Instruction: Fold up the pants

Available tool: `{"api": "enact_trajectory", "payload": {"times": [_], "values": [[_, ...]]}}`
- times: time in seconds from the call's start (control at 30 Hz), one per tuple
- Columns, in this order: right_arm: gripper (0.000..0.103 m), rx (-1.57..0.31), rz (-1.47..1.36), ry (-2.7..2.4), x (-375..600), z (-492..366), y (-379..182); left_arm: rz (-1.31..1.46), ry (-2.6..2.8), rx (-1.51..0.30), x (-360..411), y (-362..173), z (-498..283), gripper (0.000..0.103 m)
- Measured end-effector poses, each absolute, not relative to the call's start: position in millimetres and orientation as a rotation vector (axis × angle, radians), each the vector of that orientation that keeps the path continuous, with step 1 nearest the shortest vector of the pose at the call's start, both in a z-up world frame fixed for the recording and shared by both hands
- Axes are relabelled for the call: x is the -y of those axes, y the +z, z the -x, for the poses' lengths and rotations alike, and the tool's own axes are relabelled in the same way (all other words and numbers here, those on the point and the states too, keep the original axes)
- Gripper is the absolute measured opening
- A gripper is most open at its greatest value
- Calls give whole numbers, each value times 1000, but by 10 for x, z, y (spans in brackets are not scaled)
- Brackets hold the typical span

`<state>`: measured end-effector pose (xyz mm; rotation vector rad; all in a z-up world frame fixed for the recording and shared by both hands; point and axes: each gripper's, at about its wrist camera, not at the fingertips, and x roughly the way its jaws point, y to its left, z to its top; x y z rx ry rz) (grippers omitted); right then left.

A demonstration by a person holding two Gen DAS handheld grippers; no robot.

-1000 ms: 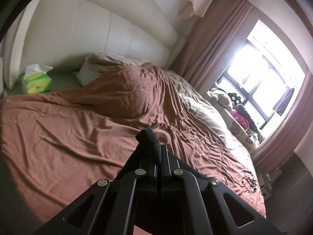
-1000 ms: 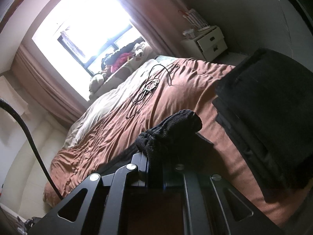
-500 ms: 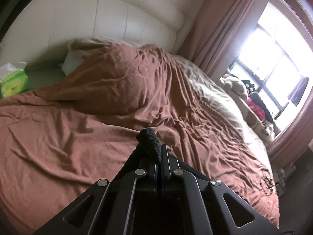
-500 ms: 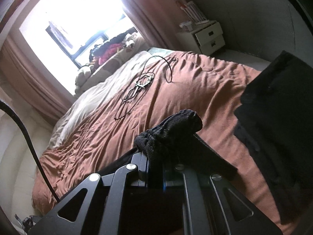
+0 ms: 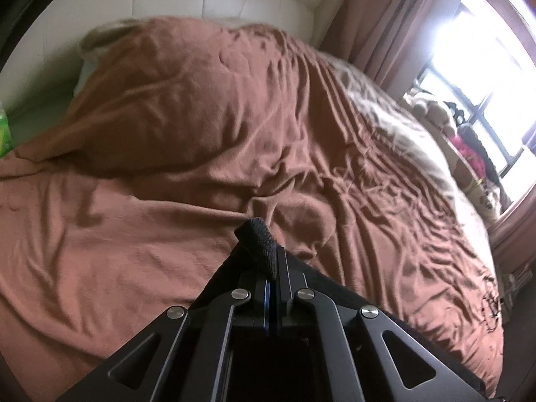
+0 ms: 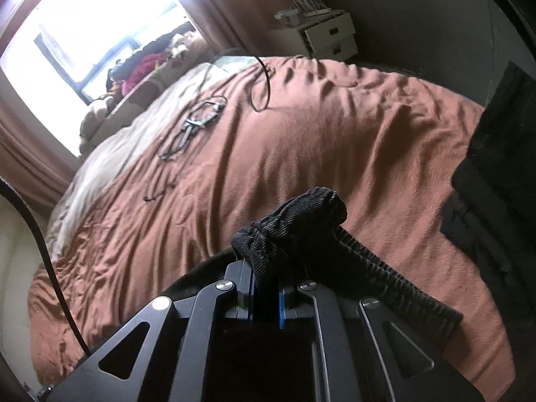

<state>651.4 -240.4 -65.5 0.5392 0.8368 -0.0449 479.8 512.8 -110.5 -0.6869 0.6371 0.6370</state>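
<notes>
A rumpled brown blanket [image 5: 187, 174] covers the bed, the window [image 6: 83, 30] bright in the upper left of the right wrist view. At lower centre of each frame, the left claw [image 5: 272, 268] and right claw [image 6: 268, 288] are each clamped on the black pants [image 6: 294, 227].

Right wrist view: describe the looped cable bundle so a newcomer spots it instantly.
Start at the brown duvet covering the bed and look to its window-side edge, where it meets the pale sheet. The cable bundle lies there, flat on the duvet. It is thin, dark and coiled, unlike the bulky black pants clamped in the right tool.
</notes>
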Motion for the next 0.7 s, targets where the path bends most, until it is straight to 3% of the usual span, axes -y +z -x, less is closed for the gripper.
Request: {"api": "enact_trajectory", "payload": {"times": [0.5, 0.6, 0.67, 0.7], "values": [[7, -911, -471, -59, 2132, -7074, -1027, 668, 675, -803, -5367, -1742, -5459, 3], [11, -916, -443, -38, 2130, -7103, -1009, 652, 661, -832, -5309, -1750, -5490, 11], [16, -899, -441, 10, 2153, -7035, -955, 662, 600, -827, -5249, -1716, -5485, 37], [24, -895, -442, 27, 2168, -6994, -940, 665, 568, -827, -5212, -1691, -5488, 45]]}}
